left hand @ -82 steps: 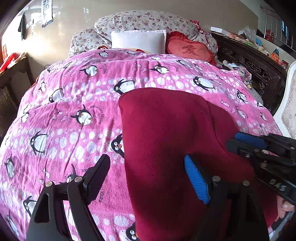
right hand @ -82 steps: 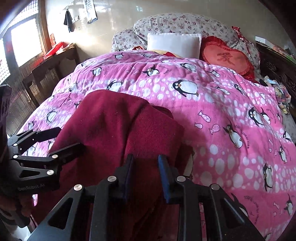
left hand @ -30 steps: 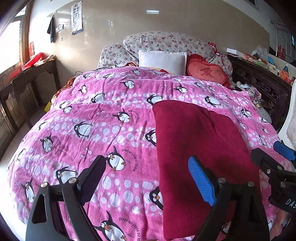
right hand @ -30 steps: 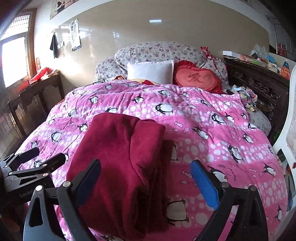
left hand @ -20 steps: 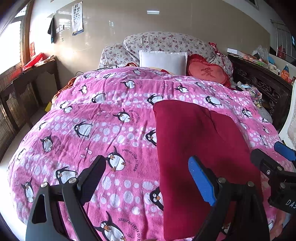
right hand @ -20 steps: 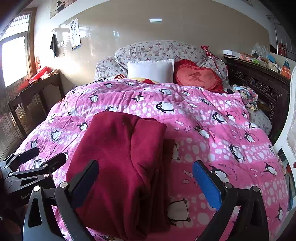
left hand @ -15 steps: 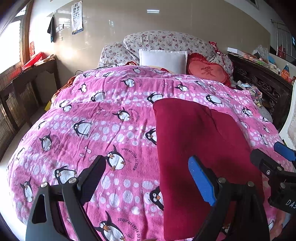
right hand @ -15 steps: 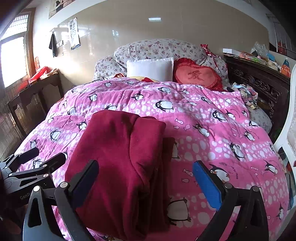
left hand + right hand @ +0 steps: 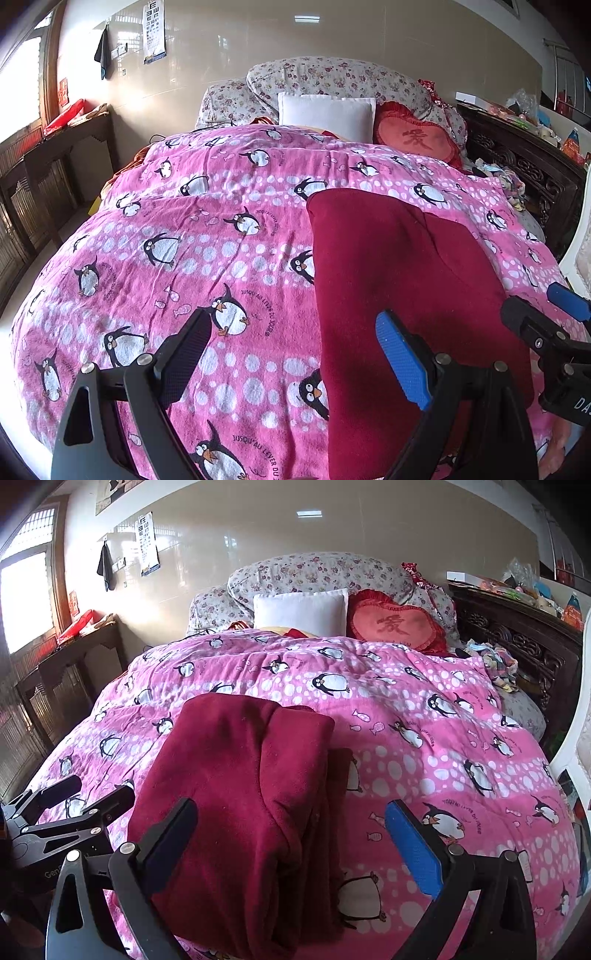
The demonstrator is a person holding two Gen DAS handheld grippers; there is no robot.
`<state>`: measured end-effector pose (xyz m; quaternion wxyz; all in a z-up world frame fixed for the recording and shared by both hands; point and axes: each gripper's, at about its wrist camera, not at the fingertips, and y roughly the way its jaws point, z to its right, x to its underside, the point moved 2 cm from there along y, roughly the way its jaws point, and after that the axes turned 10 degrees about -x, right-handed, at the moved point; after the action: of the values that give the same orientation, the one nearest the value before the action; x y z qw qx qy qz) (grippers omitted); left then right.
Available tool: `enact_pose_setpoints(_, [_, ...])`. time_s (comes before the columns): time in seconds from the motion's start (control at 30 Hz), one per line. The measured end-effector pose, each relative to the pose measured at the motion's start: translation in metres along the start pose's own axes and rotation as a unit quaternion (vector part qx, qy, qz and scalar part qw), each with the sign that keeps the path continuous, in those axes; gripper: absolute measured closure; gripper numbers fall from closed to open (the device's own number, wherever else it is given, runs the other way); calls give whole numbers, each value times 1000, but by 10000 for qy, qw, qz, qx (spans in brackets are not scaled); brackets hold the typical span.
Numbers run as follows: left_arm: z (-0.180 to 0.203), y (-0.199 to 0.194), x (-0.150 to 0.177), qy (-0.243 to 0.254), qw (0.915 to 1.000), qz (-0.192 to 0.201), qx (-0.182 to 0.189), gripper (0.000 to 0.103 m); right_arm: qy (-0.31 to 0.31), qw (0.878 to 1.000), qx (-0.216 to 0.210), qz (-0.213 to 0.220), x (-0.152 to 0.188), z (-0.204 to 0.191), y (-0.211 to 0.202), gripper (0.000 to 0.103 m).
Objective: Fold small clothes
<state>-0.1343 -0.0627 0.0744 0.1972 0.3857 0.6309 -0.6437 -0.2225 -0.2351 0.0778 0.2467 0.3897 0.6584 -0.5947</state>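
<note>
The dark red garment (image 9: pixel 243 797) lies on the pink penguin blanket (image 9: pixel 207 243) near the foot of the bed, doubled lengthwise into a long strip, one thick layer overlapping a narrower one along its right side (the fold looks done, or nearly so). The left gripper (image 9: pixel 291 354) hangs above the blanket at the garment's left edge, fingers wide apart and empty. The right gripper (image 9: pixel 291 834) hangs over its near end, fingers equally spread, gripping nothing. Both seem held clear so the cloth can settle undisturbed.
</note>
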Motion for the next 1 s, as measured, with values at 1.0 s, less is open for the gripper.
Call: enact_pose_setpoints(1.0, [3, 6, 1, -10, 10000, -9, 58, 13, 38, 9999, -9, -99, 2, 6, 9, 0])
